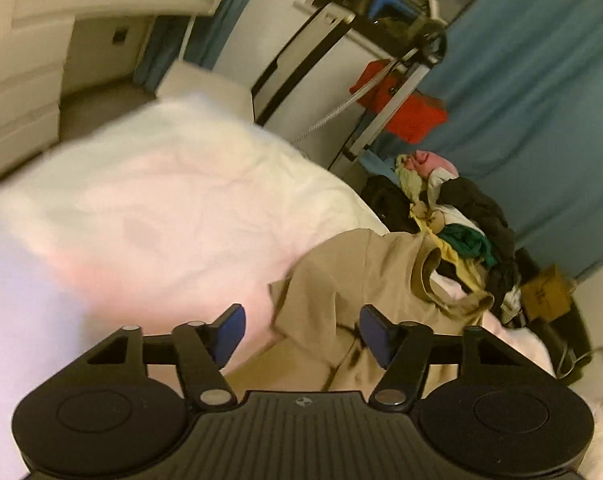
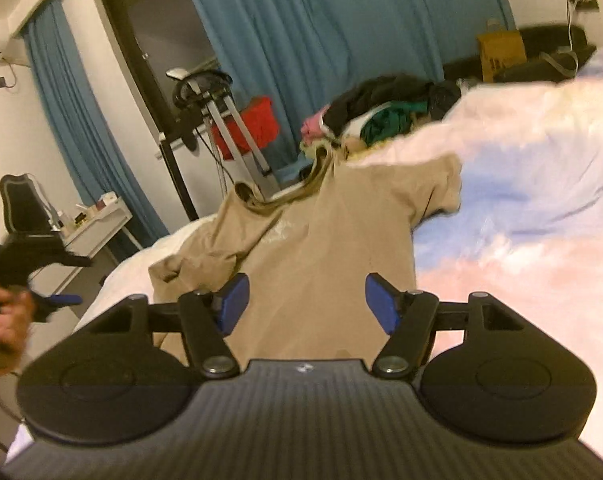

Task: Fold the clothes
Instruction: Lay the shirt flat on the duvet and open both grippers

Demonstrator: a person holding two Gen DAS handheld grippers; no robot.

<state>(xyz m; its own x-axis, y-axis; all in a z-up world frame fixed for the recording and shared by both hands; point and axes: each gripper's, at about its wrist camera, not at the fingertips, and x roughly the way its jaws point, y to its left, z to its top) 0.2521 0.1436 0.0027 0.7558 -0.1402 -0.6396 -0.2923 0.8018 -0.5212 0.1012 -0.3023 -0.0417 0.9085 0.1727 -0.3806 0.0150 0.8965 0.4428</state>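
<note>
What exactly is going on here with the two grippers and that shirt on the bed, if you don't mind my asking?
A person is folding laundry with a handheld gripper in each hand. A beige T-shirt lies spread but rumpled on the bed, with a pile of unfolded clothes beyond it. The right gripper and the left gripper both hover over the shirt with jaws open, gripping nothing. No fold has been made yet.

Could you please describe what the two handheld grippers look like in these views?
Both the left gripper and the right gripper look alike: a black ribbed body flanked by two round black discs, black linkage arms with silver pivot pins, blue pads on the fingers, and a small round black-and-white mark at the centre. No cables or sleeves show.
</note>
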